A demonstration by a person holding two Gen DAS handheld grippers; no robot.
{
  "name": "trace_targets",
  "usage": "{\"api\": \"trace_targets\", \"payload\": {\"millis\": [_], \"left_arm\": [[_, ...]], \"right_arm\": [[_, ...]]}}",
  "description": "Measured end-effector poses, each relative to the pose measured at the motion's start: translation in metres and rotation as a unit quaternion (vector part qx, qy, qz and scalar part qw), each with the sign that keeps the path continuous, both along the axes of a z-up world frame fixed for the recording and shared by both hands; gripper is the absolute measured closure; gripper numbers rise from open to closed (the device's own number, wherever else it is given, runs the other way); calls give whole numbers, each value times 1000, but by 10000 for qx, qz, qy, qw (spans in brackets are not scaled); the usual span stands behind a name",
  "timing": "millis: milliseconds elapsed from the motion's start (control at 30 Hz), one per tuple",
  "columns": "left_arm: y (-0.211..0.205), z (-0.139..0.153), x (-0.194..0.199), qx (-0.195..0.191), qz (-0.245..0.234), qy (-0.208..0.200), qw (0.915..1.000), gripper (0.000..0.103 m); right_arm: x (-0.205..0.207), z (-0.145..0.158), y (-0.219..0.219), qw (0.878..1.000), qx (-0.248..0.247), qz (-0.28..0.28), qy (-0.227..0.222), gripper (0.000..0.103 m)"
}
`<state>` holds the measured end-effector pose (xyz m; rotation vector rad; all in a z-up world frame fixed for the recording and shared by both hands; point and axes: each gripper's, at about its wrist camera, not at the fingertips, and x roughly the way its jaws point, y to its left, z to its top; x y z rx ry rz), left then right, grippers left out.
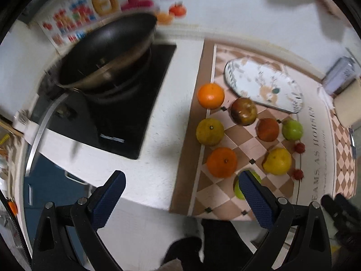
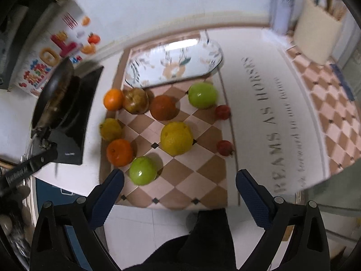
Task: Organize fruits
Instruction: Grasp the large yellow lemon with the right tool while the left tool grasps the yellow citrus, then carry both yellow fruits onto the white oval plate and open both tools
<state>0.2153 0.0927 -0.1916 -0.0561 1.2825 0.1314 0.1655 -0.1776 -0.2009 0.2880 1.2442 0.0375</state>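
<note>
Both grippers hanging wide open over fruit on checkered mat.
Left gripper (image 1: 181,184) and right gripper (image 2: 179,181) gripping nothing; fruits (image 2: 176,138) sitting loose beside floral tray (image 2: 209,56); mat (image 2: 259,124) lettering partly reading "DREAMS AS HORSES".

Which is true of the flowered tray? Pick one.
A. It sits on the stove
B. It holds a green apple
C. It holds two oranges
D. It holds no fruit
D: the tray is bare inside, and every fruit, like the near green apple, lies on the checkered mat.
</note>
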Motion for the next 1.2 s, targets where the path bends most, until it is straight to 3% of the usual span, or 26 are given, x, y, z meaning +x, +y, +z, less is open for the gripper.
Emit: {"api": "trace_targets", "payload": {"millis": [133,233,367,433,533,600,667,767,900,1067,1200], "left_arm": [[-3,-41,49,-299,96,573,9979,5],[-5,-74,80,-503,123,1042,9932,15],[-11,-110,104,-637,37,1487,9868,18],[-16,-124,110,-663,-45,1644,9841,19],[-22,-137,113,-720,-173,1759,9816,21],[-26,-144,115,-711,-231,1837,9801,35],[-29,-149,114,-766,-276,1879,9788,45],[-31,-146,111,-678,-362,1737,9818,46],[-38,-144,106,-492,-489,1657,9837,46],[-51,-135,99,-400,-561,1603,9847,46],[-57,-106,85,-472,-655,1457,9860,46]], "right_arm": [[44,-43,3,9985,240,134,468,6],[69,-72,6,9957,433,118,810,8],[93,-107,12,9904,564,103,1256,10],[100,-120,13,9836,746,132,1637,11],[106,-136,15,9786,857,62,1872,11],[108,-143,15,9761,908,9,1974,12],[109,-146,15,9742,970,-8,2038,15],[113,-152,17,9721,1033,7,2106,21],[112,-156,24,9715,998,154,2144,38],[107,-152,25,9747,907,206,2034,38],[108,-131,13,9780,977,235,1829,38]]}}
